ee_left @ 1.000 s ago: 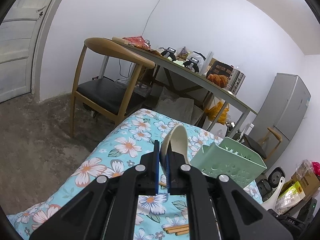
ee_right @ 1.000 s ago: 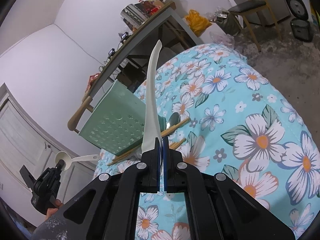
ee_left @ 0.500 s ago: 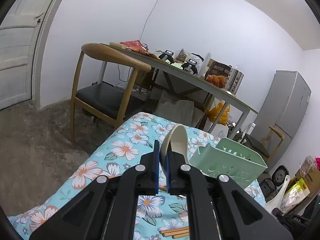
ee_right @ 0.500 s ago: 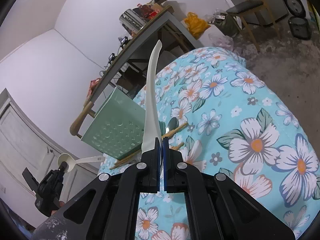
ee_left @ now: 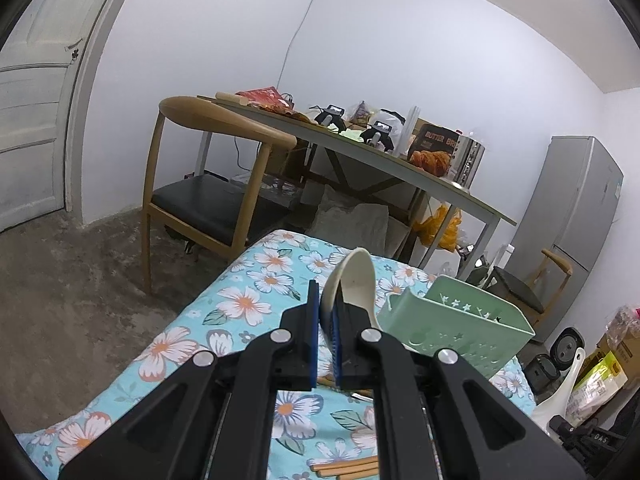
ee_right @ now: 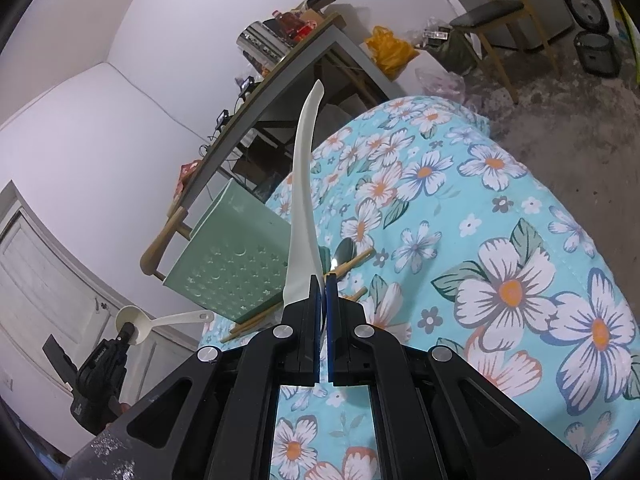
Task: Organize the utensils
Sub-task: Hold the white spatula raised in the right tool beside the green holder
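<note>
Cream ladle [ee_left: 352,280] clamped between left fingers [ee_left: 314,320] | rice paddle [ee_right: 302,200] pinched between right fingers [ee_right: 314,308]

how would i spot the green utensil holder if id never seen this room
Find the low surface under the turquoise flowered cloth. On it stands the mint-green plastic holder, an open-topped box. Only it has star and moon cutouts in its walls; the wooden chopsticks lie flat nearby.

A cream ladle [ee_left: 356,280] and a white rice paddle [ee_right: 302,184] are held up in the air, beside the green perforated basket [ee_right: 232,264] on the flowered cloth. Wooden chopsticks [ee_right: 352,262] lie under the basket.
</note>
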`<control>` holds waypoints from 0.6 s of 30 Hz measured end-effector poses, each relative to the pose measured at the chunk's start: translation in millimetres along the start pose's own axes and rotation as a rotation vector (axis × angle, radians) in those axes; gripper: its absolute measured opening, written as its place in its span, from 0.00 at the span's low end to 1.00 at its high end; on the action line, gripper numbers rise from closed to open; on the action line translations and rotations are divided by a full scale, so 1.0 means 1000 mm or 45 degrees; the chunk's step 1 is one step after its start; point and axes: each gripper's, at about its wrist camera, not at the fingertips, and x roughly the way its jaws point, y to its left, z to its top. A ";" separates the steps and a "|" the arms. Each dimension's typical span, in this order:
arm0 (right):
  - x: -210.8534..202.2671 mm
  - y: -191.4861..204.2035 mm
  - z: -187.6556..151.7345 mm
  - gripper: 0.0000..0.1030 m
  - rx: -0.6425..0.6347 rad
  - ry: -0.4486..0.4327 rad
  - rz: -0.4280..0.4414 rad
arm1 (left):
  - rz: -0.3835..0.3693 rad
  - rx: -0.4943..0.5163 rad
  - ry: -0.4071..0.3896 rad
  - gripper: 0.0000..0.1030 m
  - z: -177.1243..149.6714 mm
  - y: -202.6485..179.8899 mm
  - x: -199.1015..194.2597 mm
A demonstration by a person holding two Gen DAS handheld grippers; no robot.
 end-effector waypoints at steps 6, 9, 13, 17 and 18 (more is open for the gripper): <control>-0.003 -0.002 0.001 0.01 0.006 -0.007 -0.005 | -0.006 0.005 -0.015 0.04 -0.001 -0.005 0.002; -0.004 -0.004 0.001 0.01 0.017 -0.009 0.003 | -0.015 0.001 -0.016 0.04 -0.001 -0.007 0.002; -0.008 -0.007 0.003 0.01 0.028 -0.021 0.003 | -0.015 0.007 -0.018 0.04 -0.001 -0.009 0.002; -0.011 -0.009 0.004 0.01 0.039 -0.031 0.011 | -0.018 -0.006 -0.020 0.04 0.001 -0.010 0.001; -0.012 -0.009 0.004 0.01 0.039 -0.035 0.010 | -0.023 -0.012 -0.017 0.04 0.002 -0.010 0.002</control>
